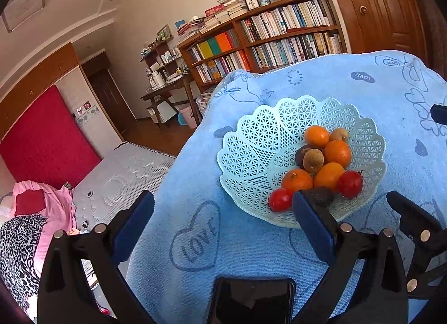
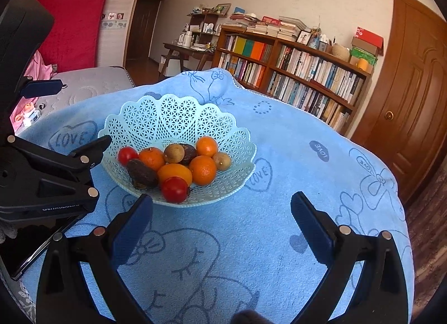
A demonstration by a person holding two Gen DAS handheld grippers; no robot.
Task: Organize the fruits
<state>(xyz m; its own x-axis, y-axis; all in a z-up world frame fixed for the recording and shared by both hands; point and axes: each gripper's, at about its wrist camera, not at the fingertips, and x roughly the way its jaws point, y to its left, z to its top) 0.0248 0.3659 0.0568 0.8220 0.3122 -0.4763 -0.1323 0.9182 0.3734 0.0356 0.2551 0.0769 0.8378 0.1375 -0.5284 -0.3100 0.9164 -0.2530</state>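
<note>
A pale mint lattice basket (image 1: 251, 142) (image 2: 167, 117) rests on a blue towel. Inside it lie several oranges (image 1: 336, 153) (image 2: 203, 169), two red tomatoes (image 1: 280, 199) (image 2: 174, 189), brown longans (image 1: 313, 160) (image 2: 173, 153) and dark wrinkled passion fruits (image 1: 321, 196) (image 2: 141, 173). My left gripper (image 1: 223, 209) is open with nothing between its fingers; its right finger (image 1: 311, 220) overlaps the basket's near rim. My right gripper (image 2: 222, 212) is open and empty, just in front of the basket. The left gripper also shows at the left edge of the right wrist view.
The blue towel (image 1: 201, 240) (image 2: 279, 184) printed with "LOVE" hearts covers the surface. A dark phone (image 1: 251, 301) lies at the near edge. Behind are a bed (image 1: 125, 176), a wooden bookshelf (image 2: 293, 72), a desk (image 2: 184, 50) and a brown door (image 2: 413, 86).
</note>
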